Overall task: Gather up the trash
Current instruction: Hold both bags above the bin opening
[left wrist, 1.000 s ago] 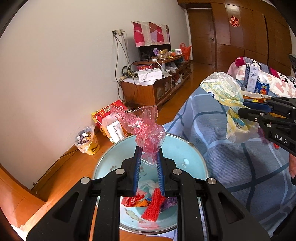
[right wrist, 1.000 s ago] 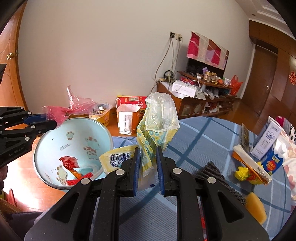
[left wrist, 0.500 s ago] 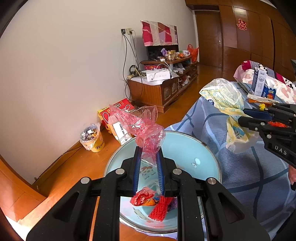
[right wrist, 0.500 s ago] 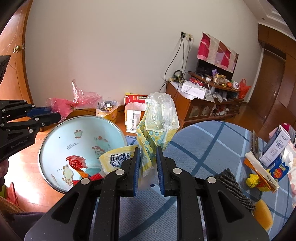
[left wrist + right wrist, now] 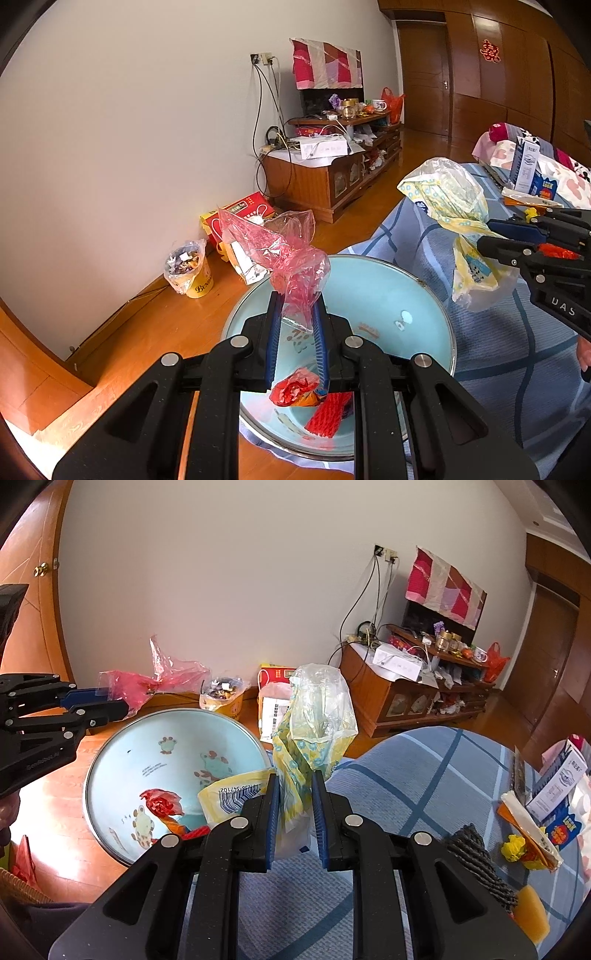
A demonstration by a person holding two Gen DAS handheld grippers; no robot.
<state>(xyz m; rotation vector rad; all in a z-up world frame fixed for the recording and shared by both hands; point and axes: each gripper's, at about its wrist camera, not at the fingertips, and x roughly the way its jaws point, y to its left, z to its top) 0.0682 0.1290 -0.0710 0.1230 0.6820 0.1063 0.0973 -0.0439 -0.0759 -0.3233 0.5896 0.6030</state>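
Trash hangs over the basin (image 5: 424,295), evidently for dropping: the left gripper (image 5: 297,325) pinches a pink bag (image 5: 284,258) above its middle, the right gripper (image 5: 293,805) clamps a yellow wrapper (image 5: 314,723) at its rim by the blue cloth (image 5: 424,768).

Readable print in the room

The right gripper (image 5: 491,233) carries "DAS" on its black body. The yellow wrapper (image 5: 236,794) by the basin shows a barcode with upside-down digits, too garbled to read surely. The yellow cup (image 5: 197,286) on the floor reads "Bund…", cut off. A red double-happiness sign (image 5: 490,51) hangs on the wooden cabinet door.
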